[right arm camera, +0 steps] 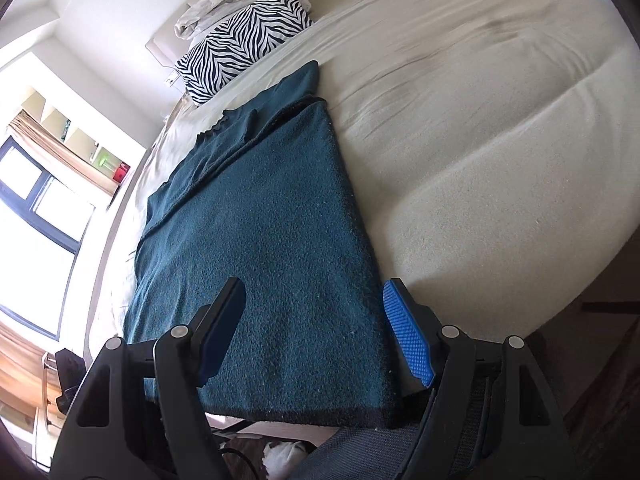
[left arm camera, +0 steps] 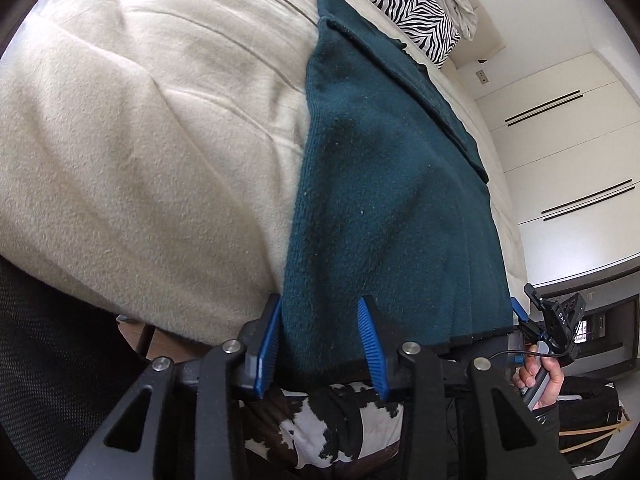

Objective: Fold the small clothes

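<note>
Both tools gape at the near hem, gripping nothing.
Left tool [left arm camera: 326, 344] and right tool [right arm camera: 314, 332] straddle the teal garment [right arm camera: 260, 240] on the bed [right arm camera: 480, 160]; closing unevenly could skew the fold.

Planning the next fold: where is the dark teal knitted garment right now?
The dark teal knitted garment lies flat on the cream bed cover, its near hem at the bed edge between both open grippers, the zebra-print pillow beyond its far end.

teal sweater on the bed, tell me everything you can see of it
The teal sweater is a fuzzy knit, already folded lengthwise into a long strip with layered edges. It lies flat on the cream blanket, its near hem at the bed's edge. The left gripper and right gripper each sit open at a near corner.
</note>
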{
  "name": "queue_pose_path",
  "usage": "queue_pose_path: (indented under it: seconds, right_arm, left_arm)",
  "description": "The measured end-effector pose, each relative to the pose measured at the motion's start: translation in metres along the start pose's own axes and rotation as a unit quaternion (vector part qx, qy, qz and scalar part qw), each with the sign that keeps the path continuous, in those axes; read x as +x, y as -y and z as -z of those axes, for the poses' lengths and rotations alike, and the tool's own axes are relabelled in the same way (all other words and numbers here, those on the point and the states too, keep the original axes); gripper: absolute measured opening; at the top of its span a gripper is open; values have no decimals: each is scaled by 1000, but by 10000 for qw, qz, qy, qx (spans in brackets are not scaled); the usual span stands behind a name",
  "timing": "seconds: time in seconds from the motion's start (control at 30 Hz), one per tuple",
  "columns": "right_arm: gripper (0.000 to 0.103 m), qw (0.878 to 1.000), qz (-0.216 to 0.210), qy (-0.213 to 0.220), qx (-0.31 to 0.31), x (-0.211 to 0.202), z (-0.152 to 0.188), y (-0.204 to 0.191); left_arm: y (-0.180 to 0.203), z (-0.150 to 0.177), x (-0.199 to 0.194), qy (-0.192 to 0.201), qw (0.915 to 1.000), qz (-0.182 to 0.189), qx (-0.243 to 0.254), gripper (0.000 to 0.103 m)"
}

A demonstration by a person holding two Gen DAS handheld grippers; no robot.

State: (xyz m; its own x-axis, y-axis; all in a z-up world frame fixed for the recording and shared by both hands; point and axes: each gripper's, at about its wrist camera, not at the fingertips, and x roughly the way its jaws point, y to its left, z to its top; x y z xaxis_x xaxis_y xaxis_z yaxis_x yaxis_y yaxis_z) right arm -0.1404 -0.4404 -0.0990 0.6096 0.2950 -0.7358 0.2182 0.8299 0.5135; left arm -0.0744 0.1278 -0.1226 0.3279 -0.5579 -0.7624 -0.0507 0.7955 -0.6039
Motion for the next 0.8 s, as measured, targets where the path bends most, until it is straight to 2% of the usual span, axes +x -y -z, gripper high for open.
queue_pose_path:
  seconds: [0.13,0.23,0.43,0.57,0.7,0.8]
  right_arm:
    - [70,9997,96,-154,148,-16,4,18]
    - [70,9990,72,-350,284,-20,7,27]
    - [65,9969,92,-706,341,-16,8,30]
    - [47,9940,131,-1025,352,-14,6,28]
    - [36,9909,246,-1313,189,-7,7,21]
    - [31,9885,243,-1492,51,-1,11,14]
  left_arm:
    - [-1,-2,2,-59,10000,-19,1,15]
    - [-1,-2,2,-67,10000,-7,26,10]
    - [6,-3,2,-66,9998,-13,179,8]
    - [7,-4,-2,-36,9997,16,232,8]
    - [7,-5,-2,-25,9997,35,261,8]
    - [8,-5,-3,-13,9996,45,291,8]
